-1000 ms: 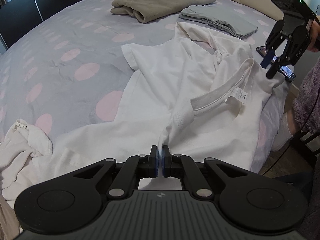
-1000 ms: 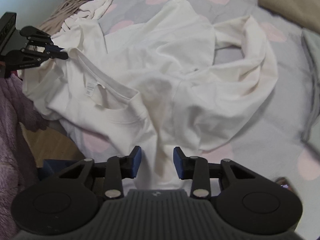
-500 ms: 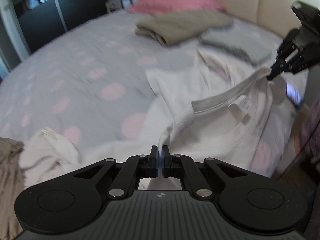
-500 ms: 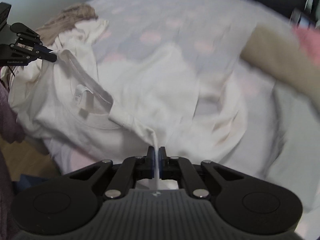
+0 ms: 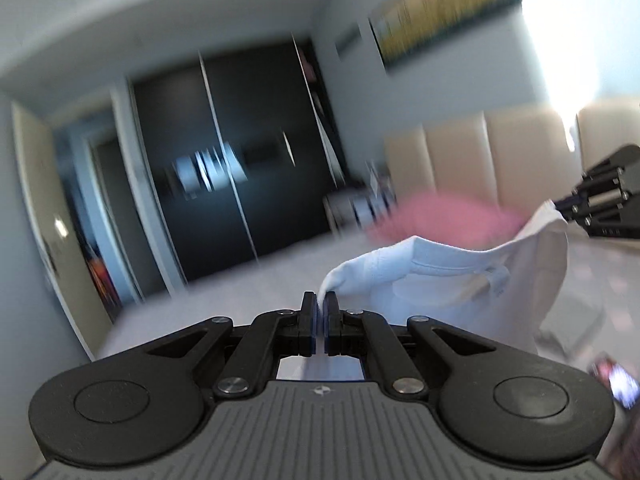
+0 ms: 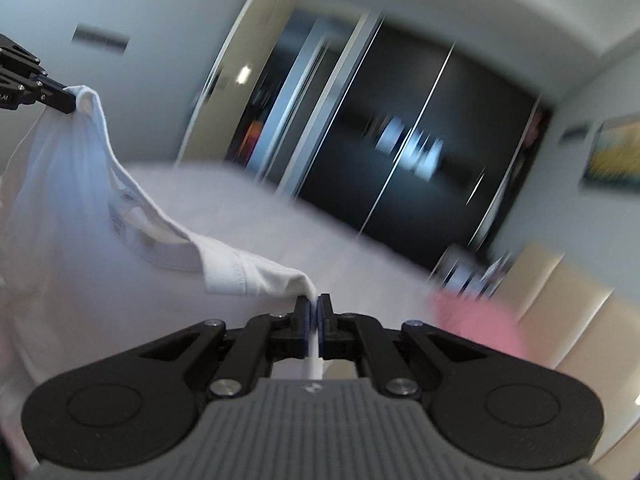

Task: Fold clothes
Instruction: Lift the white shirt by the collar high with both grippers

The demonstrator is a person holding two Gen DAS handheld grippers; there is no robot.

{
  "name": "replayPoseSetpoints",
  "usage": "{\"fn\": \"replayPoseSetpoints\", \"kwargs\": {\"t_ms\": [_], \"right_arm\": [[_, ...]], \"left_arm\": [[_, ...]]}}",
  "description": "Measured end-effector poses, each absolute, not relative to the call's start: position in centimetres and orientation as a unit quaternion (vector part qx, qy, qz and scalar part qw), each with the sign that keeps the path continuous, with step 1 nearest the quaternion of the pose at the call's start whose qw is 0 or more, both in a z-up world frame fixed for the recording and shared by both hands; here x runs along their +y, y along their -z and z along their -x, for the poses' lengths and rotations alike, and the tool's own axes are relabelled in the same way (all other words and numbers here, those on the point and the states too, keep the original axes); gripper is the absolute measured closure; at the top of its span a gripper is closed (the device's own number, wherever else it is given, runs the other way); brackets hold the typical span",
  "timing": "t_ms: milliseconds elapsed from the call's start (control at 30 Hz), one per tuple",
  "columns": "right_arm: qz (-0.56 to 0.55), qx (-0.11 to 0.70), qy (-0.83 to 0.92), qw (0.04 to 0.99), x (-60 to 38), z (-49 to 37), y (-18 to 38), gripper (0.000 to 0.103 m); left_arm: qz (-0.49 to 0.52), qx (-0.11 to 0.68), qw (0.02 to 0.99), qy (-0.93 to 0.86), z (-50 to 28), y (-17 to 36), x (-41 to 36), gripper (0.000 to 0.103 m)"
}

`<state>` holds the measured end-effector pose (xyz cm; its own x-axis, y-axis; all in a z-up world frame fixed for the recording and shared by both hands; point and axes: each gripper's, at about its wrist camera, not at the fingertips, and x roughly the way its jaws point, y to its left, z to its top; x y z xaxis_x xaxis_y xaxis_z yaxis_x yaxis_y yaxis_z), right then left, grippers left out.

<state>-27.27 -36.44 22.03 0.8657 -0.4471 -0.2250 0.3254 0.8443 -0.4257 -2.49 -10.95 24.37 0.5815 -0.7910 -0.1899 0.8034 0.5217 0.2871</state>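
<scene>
A white T-shirt (image 5: 472,280) hangs in the air, stretched by its shoulders between my two grippers, collar and label facing me. My left gripper (image 5: 320,312) is shut on one shoulder edge. My right gripper (image 6: 314,312) is shut on the other shoulder; it also shows at the right edge of the left wrist view (image 5: 560,208). In the right wrist view the shirt (image 6: 80,264) drapes down to the left, and the left gripper (image 6: 70,100) pinches its top corner there. Both views are blurred by motion.
The grey bed (image 6: 320,236) with a pink pillow (image 5: 448,216) lies below and beyond the shirt. A beige padded headboard (image 5: 460,160) stands behind it. A dark sliding-door wardrobe (image 5: 232,168) fills the far wall. A phone (image 5: 618,380) lies at lower right.
The right gripper closed on the shirt's shoulder. Both grippers then rose, lifting the shirt off the bed; the cameras now tilt up toward the wardrobe and walls.
</scene>
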Motion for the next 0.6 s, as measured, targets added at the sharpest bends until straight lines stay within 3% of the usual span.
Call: {"fn": "replayPoseSetpoints", "kwargs": {"t_ms": [267,600], "right_arm": [[0.24,0.033,0.246,0.938,-32.5,32.6,-32.5,0.099],[0.295,-0.073,0.283,0.91,-28.4,37.1,-38.9,0.099]], "left_arm": [[-0.111,-0.146,0.886,0.426,9.0,-33.8,-7.0,0.102],[-0.1,-0.228,0.881,0.402,14.1,-39.3,-5.2,0.102]]}}
